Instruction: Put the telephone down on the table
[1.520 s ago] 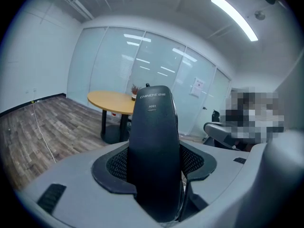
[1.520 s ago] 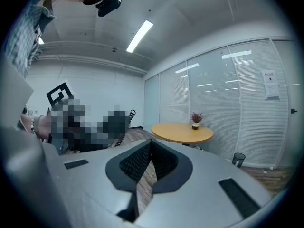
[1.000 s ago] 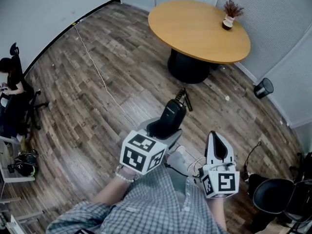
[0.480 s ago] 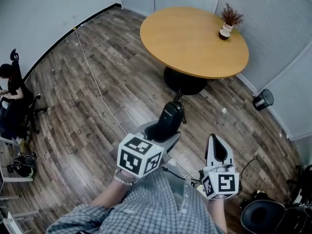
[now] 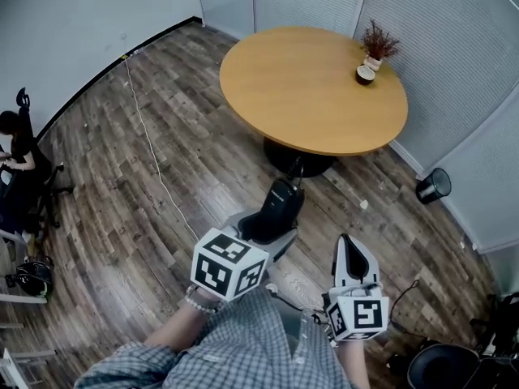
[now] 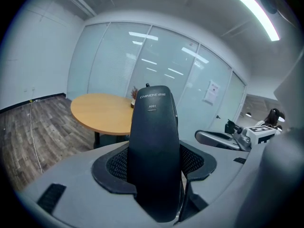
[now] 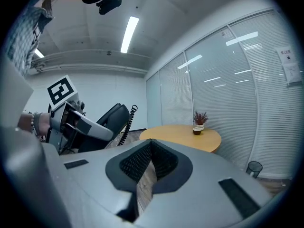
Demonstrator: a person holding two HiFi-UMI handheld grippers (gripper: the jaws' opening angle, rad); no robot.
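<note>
holding item one, the telephone (image 5: 280,205): a black handset, gripped by your left claw (image 5: 261,227), which is clenched on its lower half. in the left gripper view the telephone (image 6: 156,151) stands upright between the two dark pads of the left claw (image 6: 154,170), its top end rising past them, with small light print near that end. a coiled cord (image 5: 297,168) hangs off its far end. the handset is up in the air over the wooden floor (image 5: 122,201), on your side of the surface and not touching it.

item two, your right claw (image 5: 354,254): clenched on nothing. in the right gripper view the pads of the right claw (image 7: 145,167) meet at their tips, with only a thin slit of floor showing behind them. it sits lower and to the right of the left one, apart from the telephone (image 7: 111,120) and the coiled cord (image 7: 128,122).

item three, the surface (image 5: 308,87): a round, light wood top on a dark central foot, ahead of both claws. it also shows in the left gripper view (image 6: 95,110) and the right gripper view (image 7: 190,137).

on the surface, at its far right edge: a small potted plant (image 5: 375,43) and a dark bowl (image 5: 364,74) just beside it.

on the floor: a thin pale cable (image 5: 150,144) running away to the left wall, and a dark bin (image 5: 432,186) by the right wall.

far left: a seated person (image 5: 16,148) on an office chair.
</note>
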